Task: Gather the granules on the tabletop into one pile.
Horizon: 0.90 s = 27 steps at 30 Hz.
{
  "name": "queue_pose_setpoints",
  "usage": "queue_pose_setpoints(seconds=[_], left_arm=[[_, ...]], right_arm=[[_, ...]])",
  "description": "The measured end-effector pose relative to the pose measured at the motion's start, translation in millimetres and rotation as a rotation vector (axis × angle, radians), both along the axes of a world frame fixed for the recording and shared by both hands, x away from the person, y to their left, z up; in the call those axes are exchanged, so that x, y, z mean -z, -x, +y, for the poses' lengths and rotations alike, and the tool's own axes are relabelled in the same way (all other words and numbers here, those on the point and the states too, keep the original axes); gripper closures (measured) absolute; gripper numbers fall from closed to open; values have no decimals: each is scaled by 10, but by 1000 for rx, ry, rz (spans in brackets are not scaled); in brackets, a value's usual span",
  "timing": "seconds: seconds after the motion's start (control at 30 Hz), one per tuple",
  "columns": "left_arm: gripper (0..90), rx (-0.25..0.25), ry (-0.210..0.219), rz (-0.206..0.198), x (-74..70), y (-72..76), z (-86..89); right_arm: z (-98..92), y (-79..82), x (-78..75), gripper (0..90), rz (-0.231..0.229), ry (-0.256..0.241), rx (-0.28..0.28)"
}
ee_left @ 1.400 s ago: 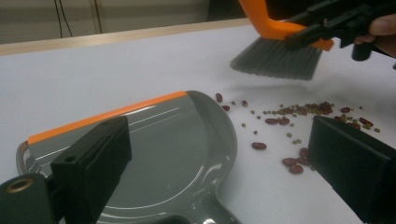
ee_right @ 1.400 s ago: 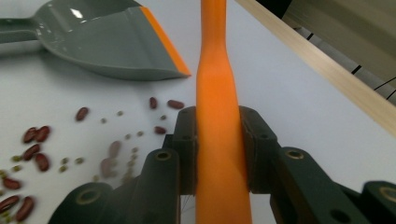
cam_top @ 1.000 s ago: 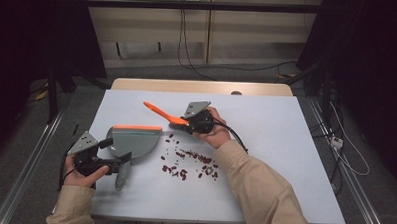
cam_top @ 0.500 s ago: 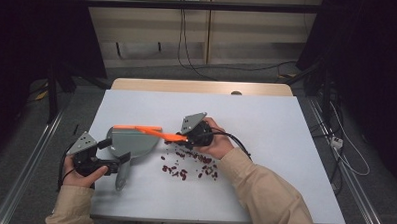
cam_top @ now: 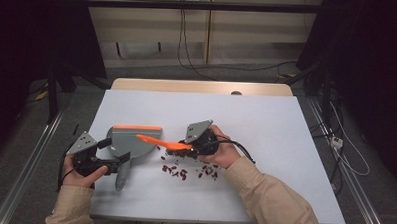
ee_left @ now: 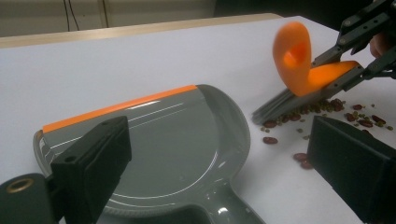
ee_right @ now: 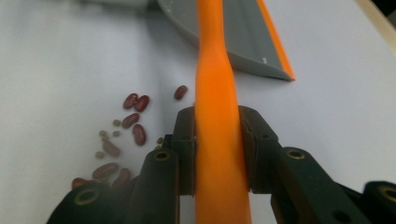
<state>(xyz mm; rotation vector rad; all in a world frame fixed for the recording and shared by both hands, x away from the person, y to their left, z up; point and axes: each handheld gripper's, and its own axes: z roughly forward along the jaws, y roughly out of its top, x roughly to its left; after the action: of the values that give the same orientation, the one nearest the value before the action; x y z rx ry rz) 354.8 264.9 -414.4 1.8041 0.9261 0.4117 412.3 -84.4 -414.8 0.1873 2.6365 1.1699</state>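
Note:
A grey dustpan [cam_top: 130, 142] with an orange front lip lies flat on the white table [cam_top: 266, 119], left of centre. My left gripper [cam_top: 115, 164] is open, and the pan's handle lies between its wide-apart jaws [ee_left: 222, 140]. My right gripper [cam_top: 187, 147] is shut on the orange handle of a small brush [cam_top: 158, 140]. The handle runs between its pads [ee_right: 217, 126]. The grey bristles [ee_left: 280, 105] rest on the table among red and green beans [cam_top: 182, 171], just right of the dustpan [ee_left: 177, 144]. More beans [ee_right: 126, 126] lie left of the brush handle [ee_right: 215, 70].
The beans are scattered in a loose patch in front of the right hand [cam_top: 225, 153]. A black cable [cam_top: 245, 151] trails from the right gripper. The table's wooden far edge [cam_top: 202, 87] lies beyond the bare white surface.
My right gripper came down and toward the person, and the brush swung to point left over the dustpan. Its bristles now sit among the beans. The left gripper and dustpan stayed put.

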Motion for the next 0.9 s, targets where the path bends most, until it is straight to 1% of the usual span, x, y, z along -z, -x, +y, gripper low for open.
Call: queue_pose_setpoints(seconds=[0.07, 0.17, 0.3, 0.4, 0.5, 0.53, 0.6, 0.63, 0.7, 0.77, 0.8, 0.83, 0.9], left_arm=[[65, 1, -1, 0, -2, -1, -1], [65, 0, -1, 0, -1, -4, 2], [65, -2, 5, 5, 7, -7, 2], [65, -1, 0, 3, 6, -11, 14], [65, -4, 9, 6, 13, -12, 6], [65, -4, 9, 6, 14, -12, 7], [65, -1, 1, 5, 11, -12, 19], [65, -2, 4, 4, 9, -12, 23], [65, -5, 3, 3, 7, -13, 28], [65, -4, 3, 3, 5, -10, 24], [65, -5, 2, 2, 3, -8, 23], [65, -6, 6, 2, 2, -7, 19], [65, -6, 3, 1, -1, -7, 18]], right_arm=[[2, -16, -21, 711, -17, -15, 21], [41, -48, -65, 712, -15, -51, 29], [169, -90, -80, 712, -13, -39, 5], [267, -128, -82, 712, -16, -52, -10], [363, -184, -50, 712, -19, -18, -12], [389, -203, -24, 712, -12, -10, -20], [415, -222, 7, 712, 19, -21, -36], [420, -219, 2, 712, 15, -11, -42], [413, -206, -14, 712, 19, 9, -52], [381, -184, -19, 712, 20, 19, -69], [359, -162, -27, 712, 27, 24, -67], [338, -147, -34, 712, 36, 23, -75], [299, -114, -42, 712, 37, 29, -83]])
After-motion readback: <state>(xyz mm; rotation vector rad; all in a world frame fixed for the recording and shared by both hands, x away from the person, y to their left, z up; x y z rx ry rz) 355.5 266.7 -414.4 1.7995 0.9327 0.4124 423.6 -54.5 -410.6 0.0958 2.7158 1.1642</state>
